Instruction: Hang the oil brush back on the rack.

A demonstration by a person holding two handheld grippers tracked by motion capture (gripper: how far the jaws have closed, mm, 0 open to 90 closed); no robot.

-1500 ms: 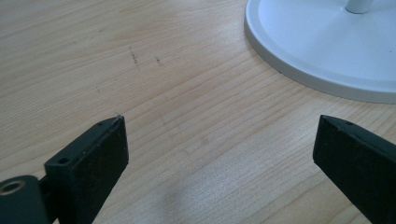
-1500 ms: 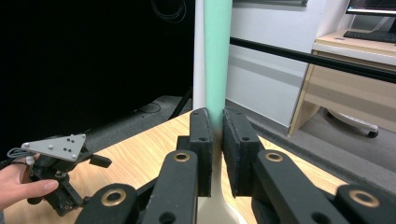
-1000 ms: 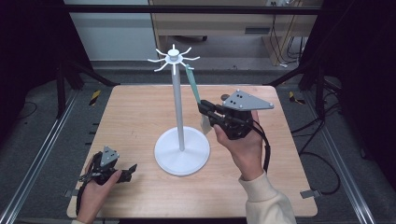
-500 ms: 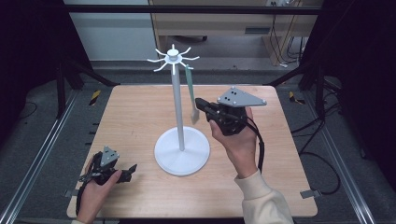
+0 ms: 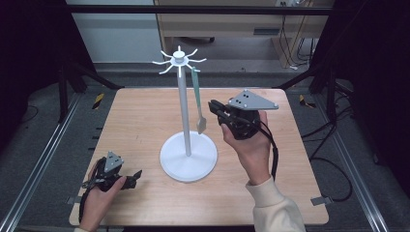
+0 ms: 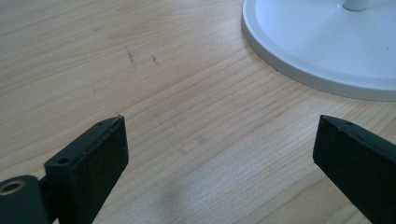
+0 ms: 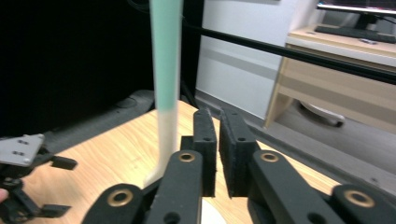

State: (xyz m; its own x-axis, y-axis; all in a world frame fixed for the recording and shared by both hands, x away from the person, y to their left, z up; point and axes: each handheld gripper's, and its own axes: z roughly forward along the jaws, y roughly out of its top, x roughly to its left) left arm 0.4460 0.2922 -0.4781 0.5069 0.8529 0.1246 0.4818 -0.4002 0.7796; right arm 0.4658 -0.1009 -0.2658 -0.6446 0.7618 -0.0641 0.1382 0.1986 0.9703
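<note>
no text, label, brand, number or sign can be read anywhere in these views.

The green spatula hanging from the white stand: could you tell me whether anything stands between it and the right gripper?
Nothing visible does. The green spatula hangs free from the white stand, and the right gripper sits just beside its blade with only open air between them; its fingers are almost together.

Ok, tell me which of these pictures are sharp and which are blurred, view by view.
High view: evenly lit, slightly soft, the white metal hook stand readable. Left gripper view: crisp wood grain on the light wooden table. Right gripper view: the hanging mint-green and white spatula is blurred up close, while the right claw looks sharper.
</note>
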